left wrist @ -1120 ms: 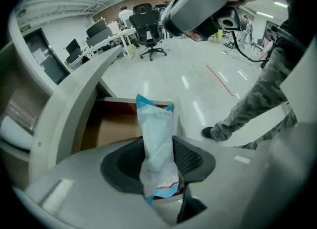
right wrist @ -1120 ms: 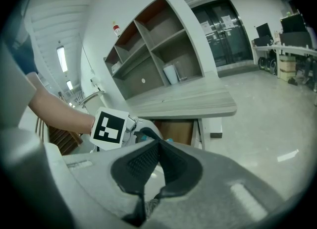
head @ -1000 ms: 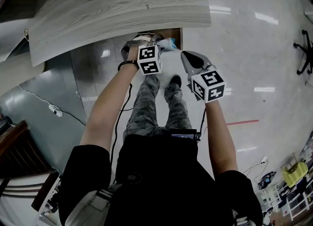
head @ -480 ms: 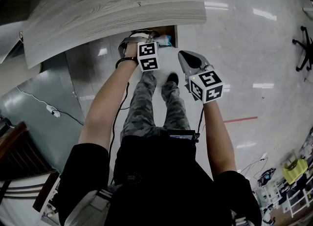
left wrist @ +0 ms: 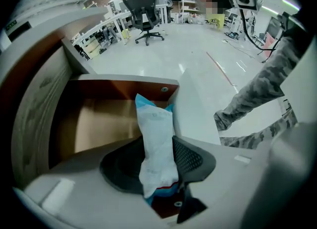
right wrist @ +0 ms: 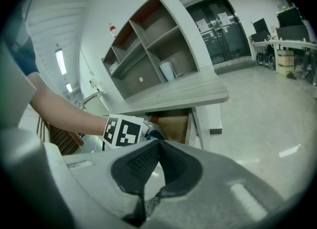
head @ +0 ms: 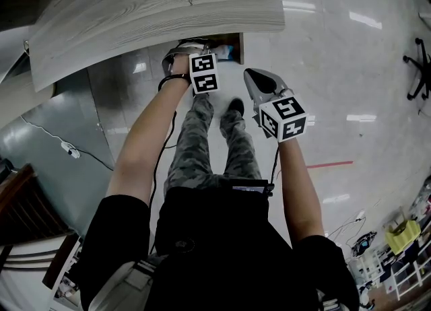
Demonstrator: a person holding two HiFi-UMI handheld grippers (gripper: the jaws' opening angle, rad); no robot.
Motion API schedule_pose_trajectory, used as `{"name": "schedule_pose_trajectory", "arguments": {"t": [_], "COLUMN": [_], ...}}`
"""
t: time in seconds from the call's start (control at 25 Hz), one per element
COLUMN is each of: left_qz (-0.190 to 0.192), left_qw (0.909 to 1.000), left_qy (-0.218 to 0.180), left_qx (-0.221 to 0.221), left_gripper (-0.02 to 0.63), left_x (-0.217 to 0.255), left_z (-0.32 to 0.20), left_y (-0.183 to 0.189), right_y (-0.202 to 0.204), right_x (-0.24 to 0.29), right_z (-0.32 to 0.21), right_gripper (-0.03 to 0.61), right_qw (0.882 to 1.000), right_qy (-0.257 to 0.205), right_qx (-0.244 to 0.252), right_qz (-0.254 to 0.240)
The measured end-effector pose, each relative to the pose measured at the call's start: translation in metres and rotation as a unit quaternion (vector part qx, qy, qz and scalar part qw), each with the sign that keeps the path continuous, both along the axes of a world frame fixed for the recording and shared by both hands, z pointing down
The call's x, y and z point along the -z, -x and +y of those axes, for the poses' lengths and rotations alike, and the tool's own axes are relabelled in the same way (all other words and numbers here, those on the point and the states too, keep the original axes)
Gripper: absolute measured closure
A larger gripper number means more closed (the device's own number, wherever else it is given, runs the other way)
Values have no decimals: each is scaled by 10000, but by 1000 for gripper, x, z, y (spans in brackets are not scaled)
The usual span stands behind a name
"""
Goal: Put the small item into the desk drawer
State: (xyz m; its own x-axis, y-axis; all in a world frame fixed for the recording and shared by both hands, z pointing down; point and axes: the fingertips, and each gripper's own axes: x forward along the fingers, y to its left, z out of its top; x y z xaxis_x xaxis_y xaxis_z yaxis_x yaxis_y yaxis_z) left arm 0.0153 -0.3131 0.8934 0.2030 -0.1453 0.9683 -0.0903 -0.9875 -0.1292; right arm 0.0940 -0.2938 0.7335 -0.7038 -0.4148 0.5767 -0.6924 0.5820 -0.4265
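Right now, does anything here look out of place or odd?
Nothing looks spilled or damaged. The drawer under the desk stands open. The left gripper holds a crumpled white-and-blue packet upright in its jaws in front of it. The right gripper hangs aside, jaws together and empty.

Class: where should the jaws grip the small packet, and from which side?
Grip the packet by its lower half, across its flat faces, coming from its bottom end, as the left gripper does. It is long, thin and soft, so its free top end can lead into the open drawer.
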Motion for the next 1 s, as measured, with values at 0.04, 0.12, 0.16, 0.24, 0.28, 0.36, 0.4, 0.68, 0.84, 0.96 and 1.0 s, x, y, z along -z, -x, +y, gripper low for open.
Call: {"name": "schedule_pose_trajectory", "arguments": {"t": [0.04, 0.12, 0.16, 0.24, 0.28, 0.36, 0.4, 0.68, 0.84, 0.96, 1.0], "left_qz": [-8, -7, 0, 33, 58, 105, 118, 124, 109, 125, 148], "left_qw": [10000, 10000, 10000, 10000, 10000, 9999, 9999, 9998, 9998, 9998, 9997], "left_qy": [2, -8, -12, -10, -2, 23, 39, 95, 53, -32, -79], "left_qx": [9, 1, -7, -13, -12, -6, 1, 100, 148, 178, 194], "left_gripper": [437, 436, 436, 434, 433, 430, 427, 389, 356, 329, 325], "left_x": [-1, -2, -2, -2, -2, -2, -3, -1, 5, 13, 17], "left_z": [0, -1, -1, -1, -2, -2, -2, -4, -5, -4, -5], "left_y": [0, -1, -3, -5, -7, -9, -10, -9, -7, -5, -4], "right_y": [0, -1, -1, -2, -2, -3, -4, -8, -10, -10, -9], "right_x": [0, 0, 0, 0, 0, 0, 0, 3, 8, 15, 17], "right_z": [0, 1, 1, 2, 1, 1, 1, 2, 3, 3, 3], "right_gripper": [583, 583, 583, 583, 583, 583, 583, 584, 583, 583, 583], "right_qw": [10000, 10000, 10000, 10000, 10000, 10000, 10000, 10000, 10000, 10000, 10000], "right_qy": [2, 6, 7, 6, 4, -1, -4, -21, -41, -61, -77], "right_qx": [6, 13, 13, 12, 8, -9, -16, -41, -46, -46, -38], "right_qz": [4, 9, 9, 4, 0, -8, -7, 2, 4, 0, 5]}}
